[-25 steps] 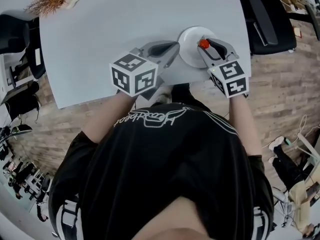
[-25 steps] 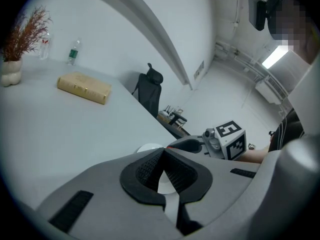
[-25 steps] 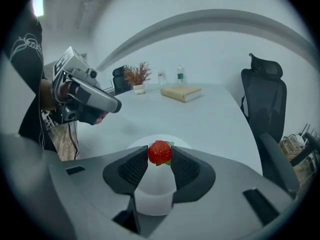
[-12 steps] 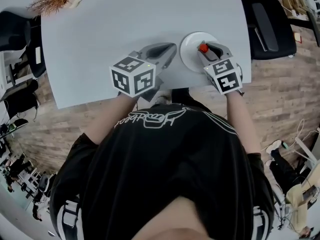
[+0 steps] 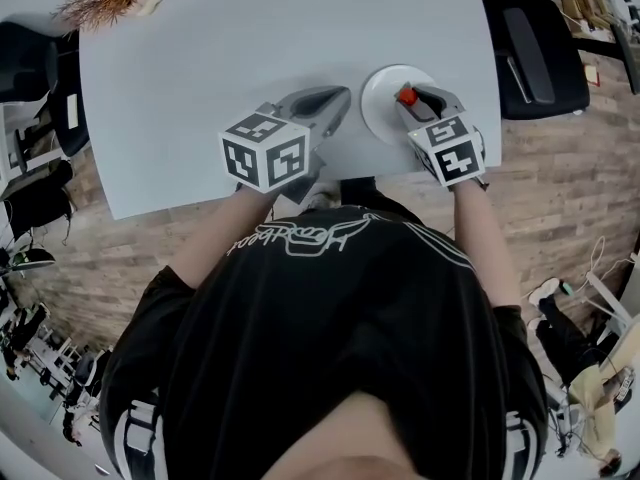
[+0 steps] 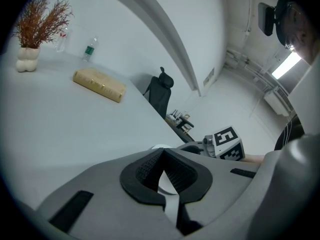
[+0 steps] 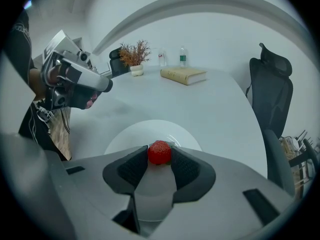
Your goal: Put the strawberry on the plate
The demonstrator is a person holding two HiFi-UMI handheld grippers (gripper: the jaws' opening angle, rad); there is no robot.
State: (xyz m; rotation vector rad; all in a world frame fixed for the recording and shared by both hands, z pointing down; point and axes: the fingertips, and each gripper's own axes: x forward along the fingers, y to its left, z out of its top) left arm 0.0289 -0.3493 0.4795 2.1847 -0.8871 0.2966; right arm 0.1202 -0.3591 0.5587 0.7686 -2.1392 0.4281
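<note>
We note the right gripper [image 5: 408, 98] pinching the strawberry [image 7: 159, 152] over the white plate [image 5: 378, 96], near the right edge of the table [image 5: 250, 38]; left gripper [image 5: 338, 104], jaws together, just beside the plate; bare surface beyond

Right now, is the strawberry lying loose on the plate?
No, the right gripper has its fingers shut on the strawberry, over the plate.

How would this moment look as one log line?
right gripper: shut on strawberry, over plate | left gripper: shut, empty
</note>
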